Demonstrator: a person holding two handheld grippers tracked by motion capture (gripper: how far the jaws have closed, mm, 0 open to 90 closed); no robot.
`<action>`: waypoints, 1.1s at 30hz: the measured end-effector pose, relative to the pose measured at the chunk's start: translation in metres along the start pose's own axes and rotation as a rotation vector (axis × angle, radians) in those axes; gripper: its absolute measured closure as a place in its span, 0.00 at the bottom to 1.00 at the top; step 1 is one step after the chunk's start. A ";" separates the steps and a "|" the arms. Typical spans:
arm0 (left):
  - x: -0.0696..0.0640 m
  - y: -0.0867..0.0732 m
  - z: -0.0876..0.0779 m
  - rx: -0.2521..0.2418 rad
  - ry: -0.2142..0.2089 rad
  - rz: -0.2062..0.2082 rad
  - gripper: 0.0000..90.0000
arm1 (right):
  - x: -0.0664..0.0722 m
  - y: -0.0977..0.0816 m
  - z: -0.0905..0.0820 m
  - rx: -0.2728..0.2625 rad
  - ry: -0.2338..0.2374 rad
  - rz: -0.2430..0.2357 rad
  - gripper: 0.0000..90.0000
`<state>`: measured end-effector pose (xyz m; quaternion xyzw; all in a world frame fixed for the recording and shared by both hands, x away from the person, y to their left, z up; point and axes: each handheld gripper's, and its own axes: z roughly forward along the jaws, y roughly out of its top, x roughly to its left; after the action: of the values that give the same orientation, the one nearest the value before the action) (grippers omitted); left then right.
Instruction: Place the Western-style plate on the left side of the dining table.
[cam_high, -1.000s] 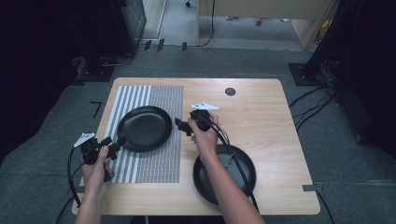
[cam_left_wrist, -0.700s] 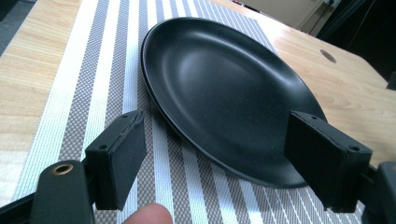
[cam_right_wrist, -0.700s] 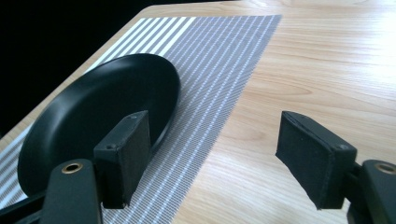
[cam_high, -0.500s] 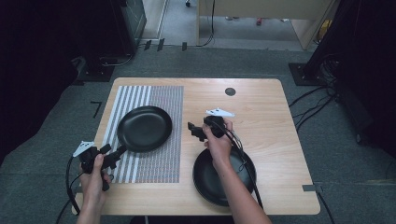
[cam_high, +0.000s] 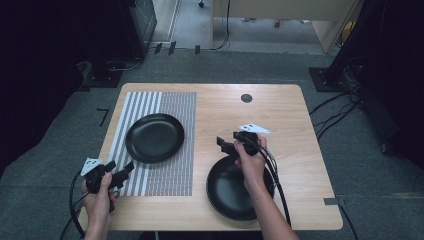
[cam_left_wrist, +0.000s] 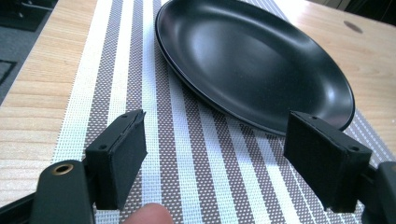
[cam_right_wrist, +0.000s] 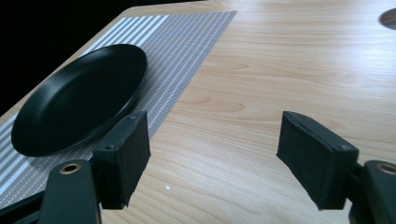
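A black plate lies on the striped placemat at the table's left. My left gripper hovers just off the plate's near-left rim, open and holding nothing. In the left gripper view the plate lies ahead of the left gripper, whose pads stand wide apart over the placemat. A second black plate rests on bare wood at the near right, partly under my right hand. My right gripper is open above the wood just beyond that plate; it points toward the first plate.
The wooden table has a small dark round hole near its far edge. Cables trail from both grippers over the near edge. Grey carpet and dark equipment surround the table.
My right gripper has swung from beside the plate on the placemat rightward over the bare wood. My left gripper has drawn back a little from that plate's rim.
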<state>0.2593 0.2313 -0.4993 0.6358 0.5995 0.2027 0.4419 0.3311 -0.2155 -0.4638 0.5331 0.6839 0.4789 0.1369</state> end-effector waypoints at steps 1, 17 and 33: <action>0.000 -0.001 0.000 0.002 0.003 0.008 0.24 | -0.001 -0.001 -0.003 0.000 -0.006 -0.004 0.28; -0.003 -0.013 -0.007 0.038 0.017 0.091 0.22 | -0.029 -0.020 -0.035 -0.011 -0.041 0.016 0.27; -0.002 -0.023 -0.013 0.054 0.053 0.132 0.21 | -0.059 -0.039 -0.065 -0.033 -0.090 0.063 0.26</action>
<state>0.2349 0.2315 -0.5105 0.6799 0.5732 0.2319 0.3941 0.2858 -0.2980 -0.4815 0.5729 0.6520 0.4698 0.1611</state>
